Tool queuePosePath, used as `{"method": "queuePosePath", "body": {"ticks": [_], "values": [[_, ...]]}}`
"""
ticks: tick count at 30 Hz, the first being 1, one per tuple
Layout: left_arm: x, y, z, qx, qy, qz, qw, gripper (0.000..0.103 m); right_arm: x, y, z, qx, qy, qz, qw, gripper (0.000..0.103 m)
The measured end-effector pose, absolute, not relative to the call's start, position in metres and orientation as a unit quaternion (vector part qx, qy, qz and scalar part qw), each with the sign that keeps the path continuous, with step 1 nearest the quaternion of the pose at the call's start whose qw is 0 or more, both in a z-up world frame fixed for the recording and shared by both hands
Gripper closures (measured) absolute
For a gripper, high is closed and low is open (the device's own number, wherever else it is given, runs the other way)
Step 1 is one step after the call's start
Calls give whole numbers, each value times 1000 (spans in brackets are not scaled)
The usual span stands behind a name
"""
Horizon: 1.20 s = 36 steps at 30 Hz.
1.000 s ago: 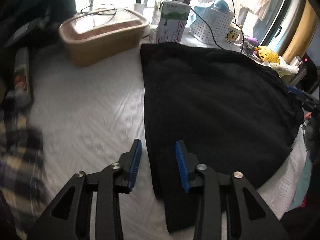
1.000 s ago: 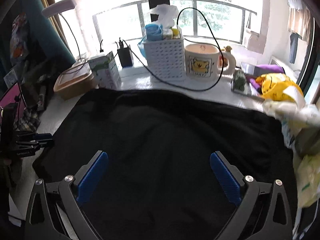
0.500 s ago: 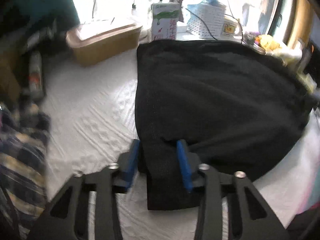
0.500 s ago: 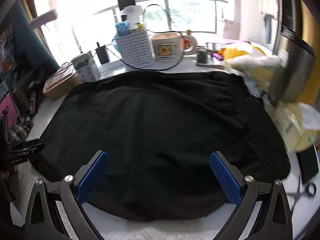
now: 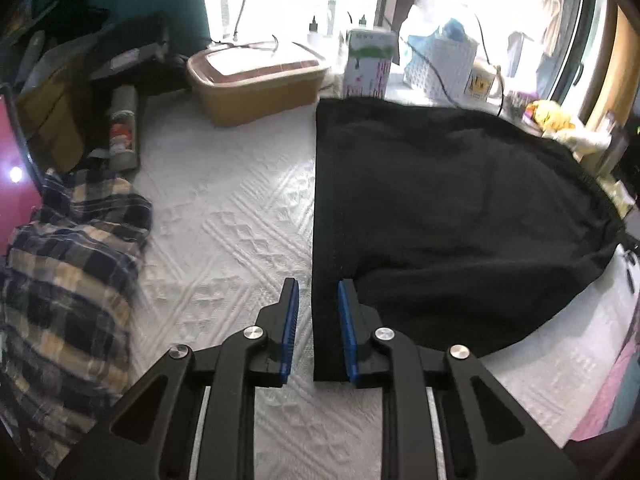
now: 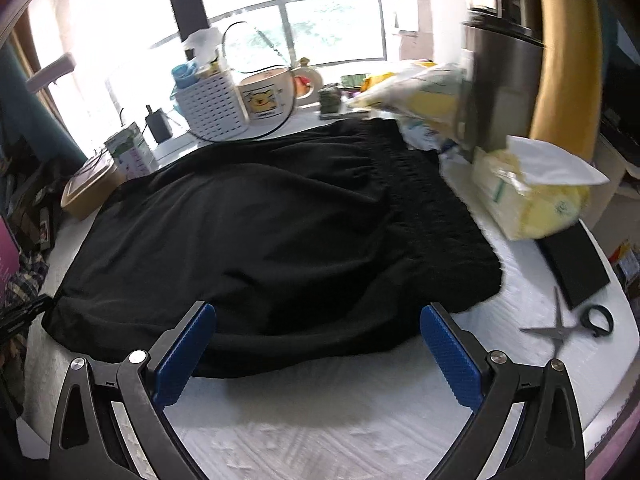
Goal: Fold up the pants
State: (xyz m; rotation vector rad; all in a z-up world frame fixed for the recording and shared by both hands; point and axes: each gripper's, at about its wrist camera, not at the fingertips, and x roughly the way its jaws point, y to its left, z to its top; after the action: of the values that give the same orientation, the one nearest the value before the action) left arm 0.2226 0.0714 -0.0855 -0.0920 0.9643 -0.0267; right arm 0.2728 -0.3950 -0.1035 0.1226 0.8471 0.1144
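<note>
**Black pants spread on the white table, both claws at the near edge**

The black pants [image 5: 440, 208] lie spread over a white textured table [image 5: 224, 232], already doubled over so the cloth forms one broad dark slab. In the left wrist view the straight leg-end edge runs down the middle of the frame, and a narrow strip of it reaches down toward the camera. The left claw [image 5: 317, 312] is partly parted, its blue pads straddling that strip: the right pad sits against the cloth, the left pad stands over bare table just beside the edge. There is a gap between pad and fabric, so it is not gripping.

In the right wrist view the pants [image 6: 272, 232] fill the middle, with the gathered elastic waistband [image 6: 432, 208] on the right side. The right claw [image 6: 316, 344] is spread wide, empty, its pads low at the near fold of the cloth.

Around the pants: a plaid garment [image 5: 72, 272] bunched on the left, a tan lidded box [image 5: 256, 80], a carton [image 5: 368, 64], a white perforated basket [image 6: 212, 108], a cartoon mug [image 6: 266, 96], a yellow tissue pack [image 6: 532, 196] and scissors [image 6: 568, 330] near the table's right edge
</note>
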Motion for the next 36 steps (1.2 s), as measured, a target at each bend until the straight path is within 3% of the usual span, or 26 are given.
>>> {"method": "queuePosePath", "body": {"ticks": [8,12,14,25,28,29,33,36], "values": [[231,54,-65,-67,430,-49,899,78,277,-420,-109,107,413,37,903,0],[242,43,-68,-77,432,-53,897,57,280,-429,-119,142,420,41,896,0],[247,40,-69,-77,433,-49,897,52,284,-434,-125,166,422,38,890,0],[252,53,-75,-87,443,-22,892,50,329,-447,-130,274,378,57,883,3],[249,60,-74,-92,440,-17,893,50,337,-448,-136,301,378,61,873,46],[248,63,-74,-93,439,-16,893,50,339,-448,-140,313,381,63,868,67],[244,71,-76,-100,438,-14,893,50,339,-444,-139,317,377,67,868,78],[242,77,-79,-105,439,-16,892,50,334,-439,-123,299,366,69,879,80]]}}
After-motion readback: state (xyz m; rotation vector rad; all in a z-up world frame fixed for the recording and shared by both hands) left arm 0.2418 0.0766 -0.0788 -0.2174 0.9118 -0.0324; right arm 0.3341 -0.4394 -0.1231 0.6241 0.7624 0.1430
